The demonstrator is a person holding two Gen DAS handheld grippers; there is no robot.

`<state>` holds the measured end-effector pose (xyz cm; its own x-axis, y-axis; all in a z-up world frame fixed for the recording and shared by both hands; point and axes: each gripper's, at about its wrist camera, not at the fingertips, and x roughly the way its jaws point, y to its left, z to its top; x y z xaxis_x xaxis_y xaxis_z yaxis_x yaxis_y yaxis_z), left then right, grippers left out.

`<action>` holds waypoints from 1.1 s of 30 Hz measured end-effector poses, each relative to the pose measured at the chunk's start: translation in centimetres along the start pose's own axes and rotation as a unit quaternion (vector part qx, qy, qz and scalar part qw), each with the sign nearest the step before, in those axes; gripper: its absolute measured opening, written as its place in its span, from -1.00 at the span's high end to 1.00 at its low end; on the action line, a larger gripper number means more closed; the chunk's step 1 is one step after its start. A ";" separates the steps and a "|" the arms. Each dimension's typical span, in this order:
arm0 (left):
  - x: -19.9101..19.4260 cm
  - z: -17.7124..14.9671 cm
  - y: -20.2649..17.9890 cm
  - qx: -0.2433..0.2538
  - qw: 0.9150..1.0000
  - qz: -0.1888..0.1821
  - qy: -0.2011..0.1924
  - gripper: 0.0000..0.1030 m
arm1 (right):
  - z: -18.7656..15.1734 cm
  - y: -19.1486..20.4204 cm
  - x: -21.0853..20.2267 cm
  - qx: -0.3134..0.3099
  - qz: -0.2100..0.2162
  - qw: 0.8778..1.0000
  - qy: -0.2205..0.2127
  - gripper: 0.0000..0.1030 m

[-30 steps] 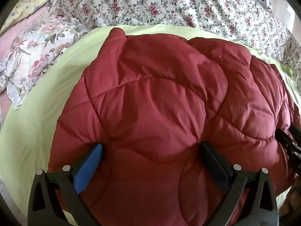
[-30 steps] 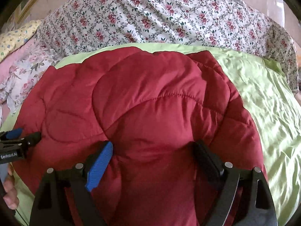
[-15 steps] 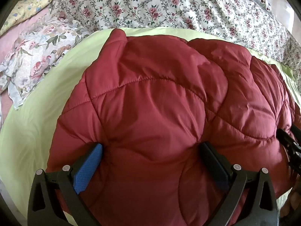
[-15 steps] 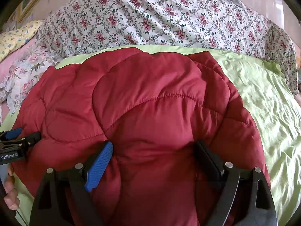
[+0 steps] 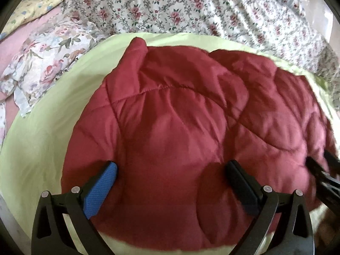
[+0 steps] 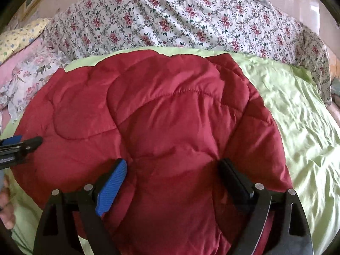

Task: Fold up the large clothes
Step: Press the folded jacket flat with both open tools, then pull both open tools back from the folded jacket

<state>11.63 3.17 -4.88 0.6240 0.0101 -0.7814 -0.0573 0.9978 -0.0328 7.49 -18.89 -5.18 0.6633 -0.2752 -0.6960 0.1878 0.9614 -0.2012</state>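
A dark red quilted garment [image 5: 180,127] lies folded on a light green sheet [image 5: 42,131]; it also shows in the right wrist view [image 6: 165,123]. My left gripper [image 5: 170,170] is open, its jaws spread wide over the garment's near left part, with the near edge visible below them. My right gripper [image 6: 172,167] is open, its fingers straddling the garment's near right part. Each gripper shows at the edge of the other's view: the right one [image 5: 323,174] and the left one [image 6: 19,146].
A floral duvet [image 6: 180,21] is heaped along the back. A floral pillow [image 5: 46,59] and a yellow one [image 5: 36,4] lie at the left on a pink sheet. The green sheet [image 6: 301,127] spreads to the right of the garment.
Both grippers have drawn back a little from the garment. In the left wrist view the garment's near edge and green sheet now show below the jaws. Both stay open.
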 end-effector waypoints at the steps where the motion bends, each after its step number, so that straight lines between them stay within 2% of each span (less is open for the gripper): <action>1: -0.4 -0.3 -0.1 0.001 1.000 -0.002 0.003 -0.99 | 0.0 0.0 0.0 0.000 0.000 1.000 0.000 -0.75; 9: 1.1 -0.4 -0.3 0.017 1.000 0.012 0.017 -1.00 | -0.3 -0.1 -0.4 0.004 -0.004 1.000 0.005 -0.76; 13: -0.1 -0.5 0.1 0.013 1.000 0.002 0.017 -0.99 | -0.6 0.0 -1.8 0.013 -0.001 1.000 0.010 -0.75; 18: -2.0 -1.6 0.9 -0.006 0.999 -0.004 0.032 -0.99 | -2.1 0.0 -4.7 0.032 0.037 0.999 0.018 -0.77; 22: -3.1 -2.6 1.3 -0.007 0.998 -0.002 0.058 -0.99 | -3.5 0.1 -6.4 0.022 0.049 0.998 0.035 -0.77; 26: -4.0 -4.3 1.8 -0.002 0.998 0.015 0.062 -0.99 | -5.2 0.0 -7.8 0.023 0.058 0.996 0.057 -0.77; 33: -5.5 -6.0 1.0 0.022 0.997 0.024 0.064 -0.99 | -6.7 0.8 -9.3 0.009 0.066 0.995 0.069 -0.77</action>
<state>3.47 3.72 -4.31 0.5171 0.0525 -0.8543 -0.0491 0.9983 0.0316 -3.37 -15.55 -3.44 0.5780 -0.1427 -0.8035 0.1196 0.9888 -0.0896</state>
